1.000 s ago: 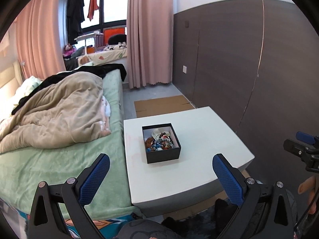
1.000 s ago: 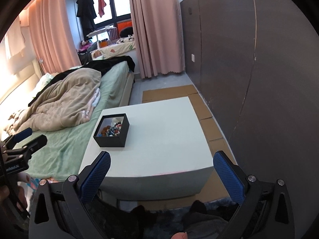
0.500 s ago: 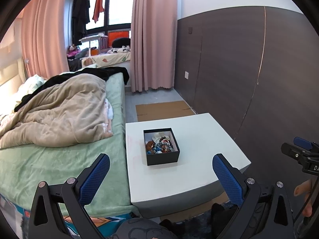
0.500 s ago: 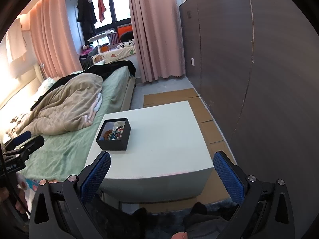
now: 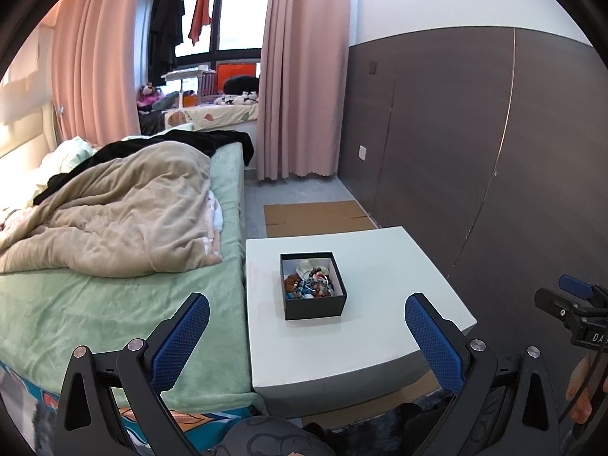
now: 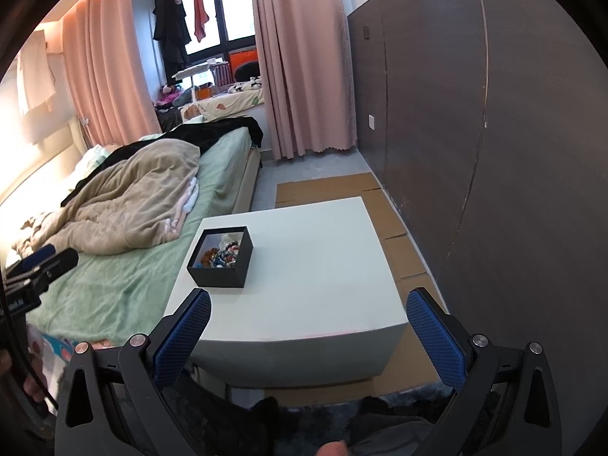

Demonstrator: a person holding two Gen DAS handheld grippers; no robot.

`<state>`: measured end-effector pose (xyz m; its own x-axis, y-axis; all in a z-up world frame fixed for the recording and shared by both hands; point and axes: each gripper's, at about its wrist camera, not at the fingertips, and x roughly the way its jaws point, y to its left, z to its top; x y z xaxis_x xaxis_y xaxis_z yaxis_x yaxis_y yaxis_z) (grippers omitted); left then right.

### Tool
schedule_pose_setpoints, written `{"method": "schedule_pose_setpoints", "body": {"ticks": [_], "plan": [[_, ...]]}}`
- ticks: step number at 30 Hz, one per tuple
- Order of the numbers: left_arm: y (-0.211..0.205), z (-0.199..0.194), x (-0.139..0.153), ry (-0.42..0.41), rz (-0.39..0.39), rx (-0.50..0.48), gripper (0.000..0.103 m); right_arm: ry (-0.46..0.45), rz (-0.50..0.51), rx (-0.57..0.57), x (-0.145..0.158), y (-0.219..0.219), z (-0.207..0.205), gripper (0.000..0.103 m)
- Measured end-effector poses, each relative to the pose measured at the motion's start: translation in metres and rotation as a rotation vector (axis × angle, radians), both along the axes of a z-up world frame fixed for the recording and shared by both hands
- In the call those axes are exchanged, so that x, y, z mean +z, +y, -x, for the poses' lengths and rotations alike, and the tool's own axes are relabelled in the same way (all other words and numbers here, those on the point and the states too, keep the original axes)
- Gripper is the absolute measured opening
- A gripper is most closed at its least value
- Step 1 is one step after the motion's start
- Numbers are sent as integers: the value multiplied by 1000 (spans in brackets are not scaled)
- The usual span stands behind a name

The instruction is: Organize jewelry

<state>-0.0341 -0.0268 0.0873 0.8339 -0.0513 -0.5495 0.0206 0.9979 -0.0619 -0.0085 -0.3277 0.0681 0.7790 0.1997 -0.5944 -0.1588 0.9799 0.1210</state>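
A black open box (image 5: 312, 285) holding a heap of mixed bead jewelry (image 5: 309, 281) sits on a low white table (image 5: 380, 266), toward its left side. It also shows in the right wrist view (image 6: 222, 263), jewelry (image 6: 220, 256) inside, on the table (image 6: 323, 266). My left gripper (image 5: 306, 336) is open and empty, held short of the table's near edge. My right gripper (image 6: 307, 334) is open and empty, also short of the near edge. Each gripper shows at the other view's edge.
A bed with a green sheet (image 5: 95, 311) and beige duvet (image 5: 114, 212) touches the table's left side. A dark panelled wall (image 5: 494, 152) runs along the right. Flat cardboard (image 5: 315, 216) lies on the floor beyond the table. Pink curtains (image 5: 304, 76) hang at the back.
Both grippers have tilted up and drawn back a little, so the table and box sit lower and smaller in both views. Both stay open and empty.
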Motion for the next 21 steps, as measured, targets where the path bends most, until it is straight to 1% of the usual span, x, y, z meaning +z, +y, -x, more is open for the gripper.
{"method": "schedule_pose_setpoints", "body": {"ticks": [5,14,21], "plan": [[3,2,2,-4,15,6,103,-6,6,-6,2,-1,1,103],[2,5,4,-11,14,0,103,-14,-13,-1,6,-4,2,103],[4,6,4,-13,15,1,103,-18,1,-1,7,-4,4,103]]}}
